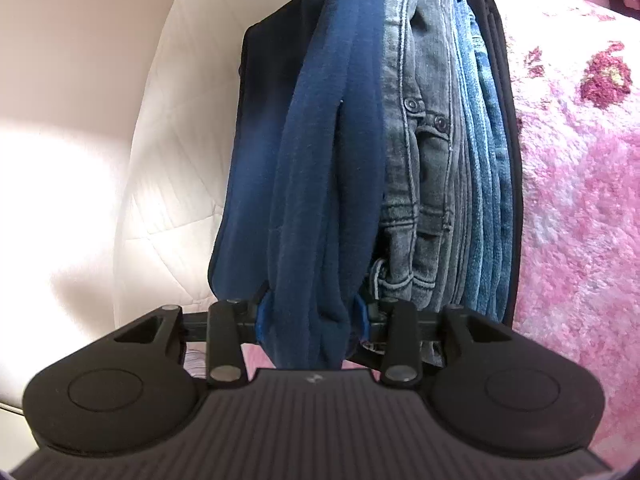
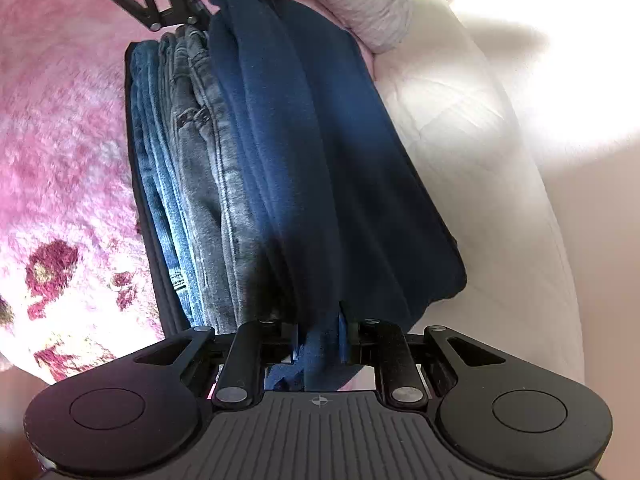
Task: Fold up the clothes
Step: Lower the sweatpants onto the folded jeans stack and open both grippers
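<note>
Left gripper (image 1: 310, 316): clamped on navy garment (image 1: 320, 160).
Right gripper (image 2: 320, 340): pinched its opposite end.
Garment: stretched over folded jeans (image 1: 432, 160), which lay on pink blanket (image 1: 580, 200).

A fluffy pink blanket (image 1: 580, 208) with dark red flower patterns covers the bed surface, filling the right of the left wrist view and the left of the right wrist view (image 2: 60, 168). At the blanket's edge a white quilted mattress side (image 1: 168, 152) with stitched diamond lines drops away (image 2: 472, 152). Past it lies a pale floor (image 1: 52, 112), where a bright patch of light (image 2: 576, 92) falls, edged by soft shadow. The far corner of the room is too washed out to read.
</note>
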{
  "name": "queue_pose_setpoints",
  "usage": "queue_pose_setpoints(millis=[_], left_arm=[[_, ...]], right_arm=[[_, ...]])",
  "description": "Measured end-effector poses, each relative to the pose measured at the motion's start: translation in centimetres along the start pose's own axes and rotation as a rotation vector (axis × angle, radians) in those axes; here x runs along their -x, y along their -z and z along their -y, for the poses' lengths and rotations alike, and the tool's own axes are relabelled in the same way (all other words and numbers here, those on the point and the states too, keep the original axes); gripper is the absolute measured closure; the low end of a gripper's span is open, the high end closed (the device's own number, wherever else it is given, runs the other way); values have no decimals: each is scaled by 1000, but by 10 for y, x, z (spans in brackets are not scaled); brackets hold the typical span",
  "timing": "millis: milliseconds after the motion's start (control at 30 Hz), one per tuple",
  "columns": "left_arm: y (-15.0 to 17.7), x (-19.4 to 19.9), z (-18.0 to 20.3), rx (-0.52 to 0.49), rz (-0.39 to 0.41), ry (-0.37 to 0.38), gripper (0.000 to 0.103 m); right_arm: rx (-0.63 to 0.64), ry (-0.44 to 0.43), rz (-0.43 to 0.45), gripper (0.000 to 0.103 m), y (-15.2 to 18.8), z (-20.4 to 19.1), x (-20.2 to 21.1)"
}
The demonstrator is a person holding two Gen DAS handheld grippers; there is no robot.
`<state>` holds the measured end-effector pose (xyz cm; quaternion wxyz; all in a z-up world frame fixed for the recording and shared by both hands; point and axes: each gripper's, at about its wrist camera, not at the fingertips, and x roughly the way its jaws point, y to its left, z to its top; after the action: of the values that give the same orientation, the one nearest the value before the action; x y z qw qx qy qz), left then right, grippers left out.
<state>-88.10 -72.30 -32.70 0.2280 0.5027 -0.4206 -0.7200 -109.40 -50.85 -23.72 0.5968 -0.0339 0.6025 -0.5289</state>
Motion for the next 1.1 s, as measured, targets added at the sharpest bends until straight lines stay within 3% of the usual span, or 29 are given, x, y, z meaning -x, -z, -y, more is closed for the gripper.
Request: queue_pose_setpoints(millis=[67,200,233,333,533,633,700,767,833,900,1000,1100], left_arm=[[7,7,0,-11,10,-2,62],[25,16,-7,-15,-18,-3,57],[31,19,-9,0,-45,4,57],[43,36,-23,108,-103,24,57],[43,32,-82,436,-147,30,62],[27,19,-106,571,-110,89,62],[26,15,-103,585,-113,109,62],[26,11,-99,600,-115,129,72],[25,6,-95,614,-117,149,72],[25,2,-91,628,-120,170,72],[24,-5,-86,649,-123,200,72],[22,-14,-84,664,-133,202,72]], right_arm=[[3,-5,-17,82,-1,1,2],[-50,-11,-67,55,5,6,15],[-63,-15,-76,54,8,7,20],[-137,-56,-76,54,14,13,41],[-366,-103,27,54,2,53,60],[-491,-134,42,54,-10,87,34],[-569,-152,46,54,-17,109,10],[-638,-159,47,56,-20,134,-15],[-714,-170,43,65,-19,161,-37],[-766,-171,49,65,-18,181,-63],[-774,-193,25,73,-19,187,-111],[-814,-270,10,75,-17,183,-155]])
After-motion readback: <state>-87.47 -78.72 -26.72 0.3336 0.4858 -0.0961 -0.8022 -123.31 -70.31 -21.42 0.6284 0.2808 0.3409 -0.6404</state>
